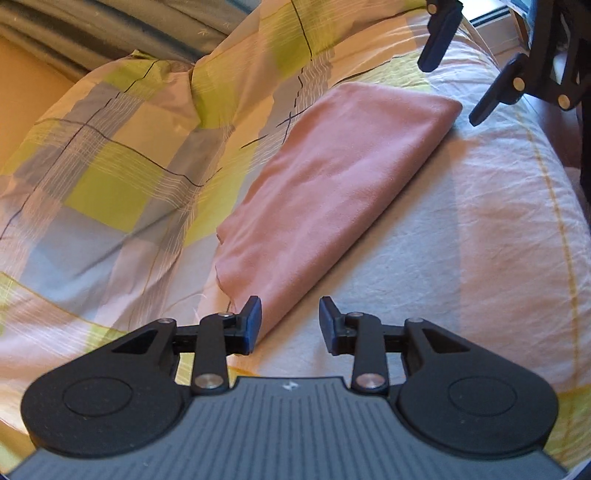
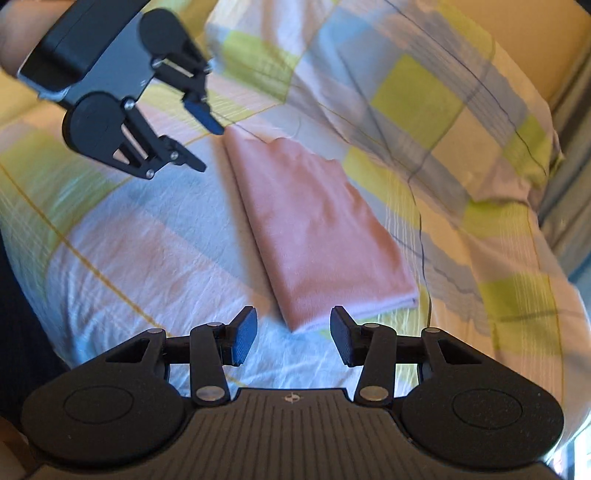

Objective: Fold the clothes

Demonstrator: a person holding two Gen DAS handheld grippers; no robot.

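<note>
A pink cloth [image 1: 332,177] [image 2: 317,229] lies folded into a long flat rectangle on the bed sheet [image 1: 461,240]. My left gripper [image 1: 290,325] is open just above one short end of it, and nothing is pinched between its pads. In the right wrist view the left gripper [image 2: 209,147] hangs beside the cloth's far corner, open. My right gripper [image 2: 293,332] is open over the opposite end, with the cloth's near corner showing in the gap below its fingers. In the left wrist view the right gripper [image 1: 450,92] stands open just past that far end.
A checked duvet [image 1: 129,147] [image 2: 461,110] in green, grey and pink is bunched up along one long side of the cloth. A dark blue fabric edge [image 1: 110,33] runs behind it. The sheet on the other side of the cloth is flat.
</note>
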